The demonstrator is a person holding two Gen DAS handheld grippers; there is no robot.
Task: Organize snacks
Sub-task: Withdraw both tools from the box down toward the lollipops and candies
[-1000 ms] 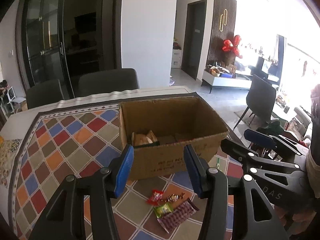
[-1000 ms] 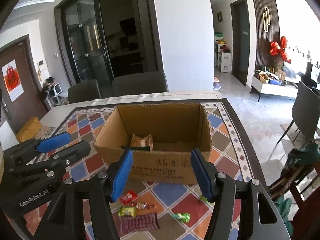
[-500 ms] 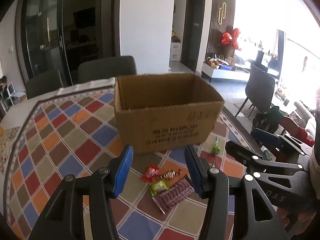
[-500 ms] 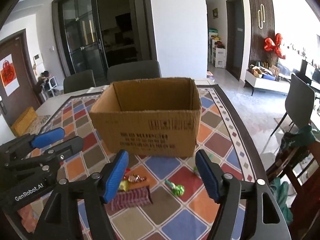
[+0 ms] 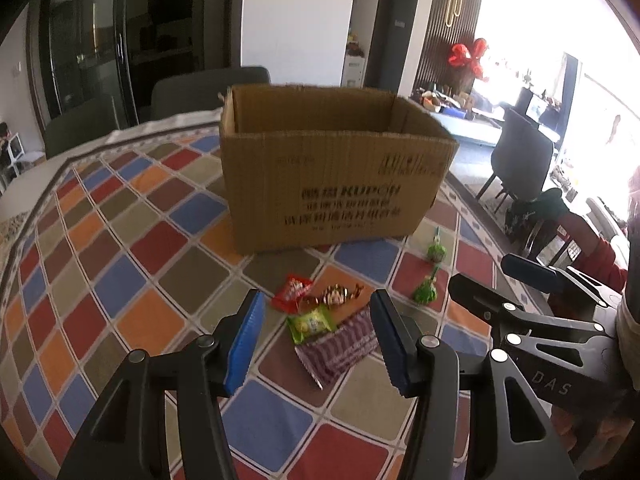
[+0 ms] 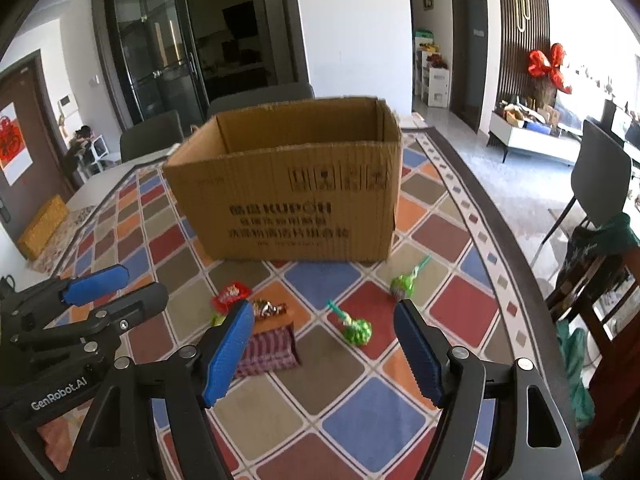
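loose snacks, a purple striped packet (image 5: pixel 340 346), green sachet (image 5: pixel 311 323), red sachet (image 5: pixel 292 287), gold-wrapped candy (image 5: pixel 338 294) and two green lollipops (image 6: pixel 357 330), lie on the checked tablecloth (image 5: pixel 120 240) just before the cardboard box (image 5: pixel 332 172). left gripper (image 5: pixel 320 344), spread and empty, frames the packet cluster; right gripper (image 6: pixel 324 354), its jaws just widened, spread and empty, frames the nearer lollipop. best practice: lower squarely, pinch one wrapper, avoid dragging neighbours.
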